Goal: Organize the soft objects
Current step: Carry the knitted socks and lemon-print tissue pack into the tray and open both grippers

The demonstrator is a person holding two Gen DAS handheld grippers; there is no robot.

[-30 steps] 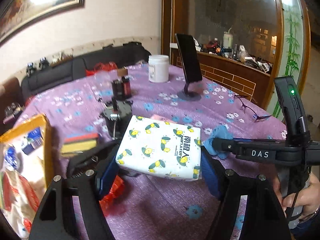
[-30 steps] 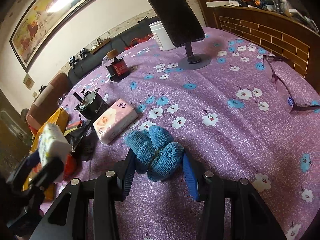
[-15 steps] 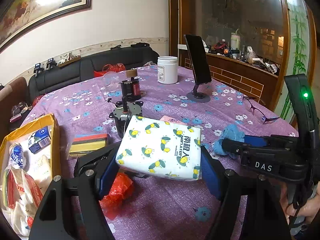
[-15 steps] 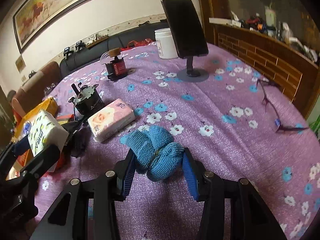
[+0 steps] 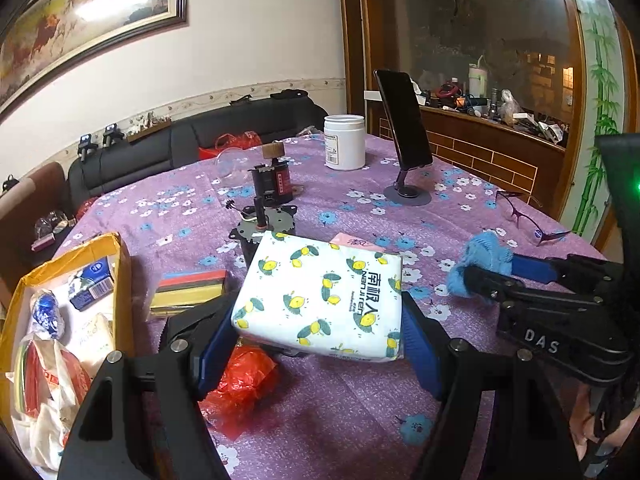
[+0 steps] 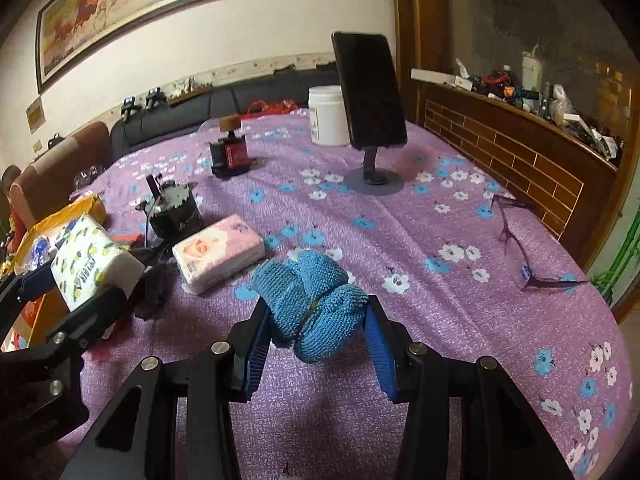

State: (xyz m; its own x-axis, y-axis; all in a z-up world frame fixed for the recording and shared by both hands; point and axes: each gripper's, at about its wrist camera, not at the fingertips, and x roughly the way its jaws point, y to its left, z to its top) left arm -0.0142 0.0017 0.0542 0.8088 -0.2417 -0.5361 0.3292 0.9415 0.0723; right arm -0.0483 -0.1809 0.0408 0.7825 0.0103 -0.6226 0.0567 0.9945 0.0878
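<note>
My left gripper (image 5: 318, 336) is shut on a white tissue pack with lemon print (image 5: 320, 294), held above the purple flowered tablecloth (image 5: 320, 412). That pack (image 6: 86, 262) shows at the left of the right wrist view too. My right gripper (image 6: 314, 338) is shut on a rolled blue knit cloth (image 6: 312, 300), lifted a little off the cloth-covered table. In the left wrist view the blue cloth (image 5: 482, 260) sticks out of the right gripper at the right. A pink tissue pack (image 6: 218, 254) lies on the table between the two grippers.
A yellow cardboard box (image 5: 60, 312) with packets stands at the left. A sponge stack (image 5: 188, 290), red plastic bag (image 5: 240, 380), motor (image 6: 172, 210), red-black device (image 6: 230, 154), white jar (image 6: 326, 120), phone on a stand (image 6: 370, 96) and glasses (image 6: 516, 240) lie around.
The right gripper has risen and rolled level with the blue cloth held. The left gripper's view has tipped so more of the wall shows; it still holds the lemon pack.
</note>
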